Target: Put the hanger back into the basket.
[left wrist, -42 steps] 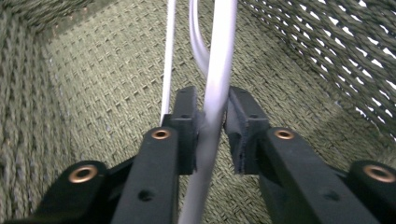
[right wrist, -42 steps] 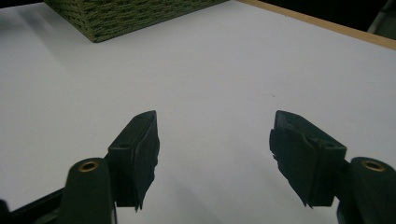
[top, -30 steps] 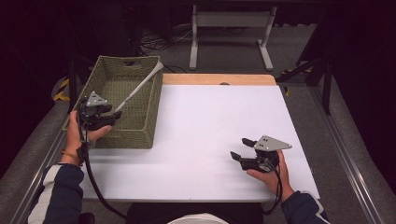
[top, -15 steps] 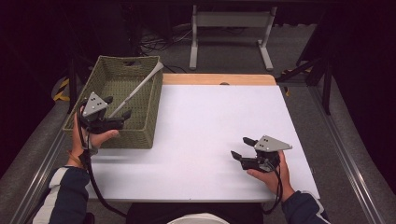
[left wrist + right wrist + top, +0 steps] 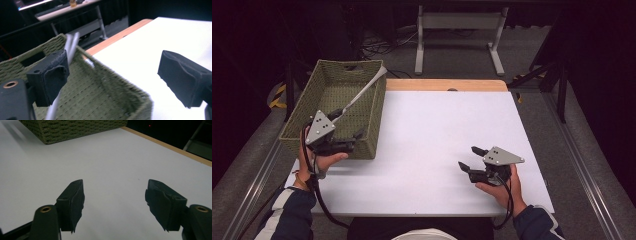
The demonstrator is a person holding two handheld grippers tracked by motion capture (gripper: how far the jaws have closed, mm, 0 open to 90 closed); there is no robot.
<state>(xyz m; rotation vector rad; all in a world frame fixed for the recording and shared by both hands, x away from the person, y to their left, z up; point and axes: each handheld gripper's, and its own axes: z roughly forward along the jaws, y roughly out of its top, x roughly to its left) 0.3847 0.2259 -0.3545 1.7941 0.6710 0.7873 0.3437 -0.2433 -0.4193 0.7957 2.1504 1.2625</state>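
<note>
The long grey tool (image 5: 362, 94) lay in the green basket (image 5: 302, 131), top end leaning on the far rim, so that bit looked done. Left gripper (image 5: 351, 145) had just been opening w/ nothing between its jaws. Right gripper (image 5: 472, 161) sat open & empty on the white worktop (image 5: 432, 140). Nothing else left to put away.

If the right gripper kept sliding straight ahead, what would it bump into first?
Probably the green basket. The right gripper points with open jaws across bare white table, and the basket's corner sits ahead, a bit left, so it might just miss.
</note>
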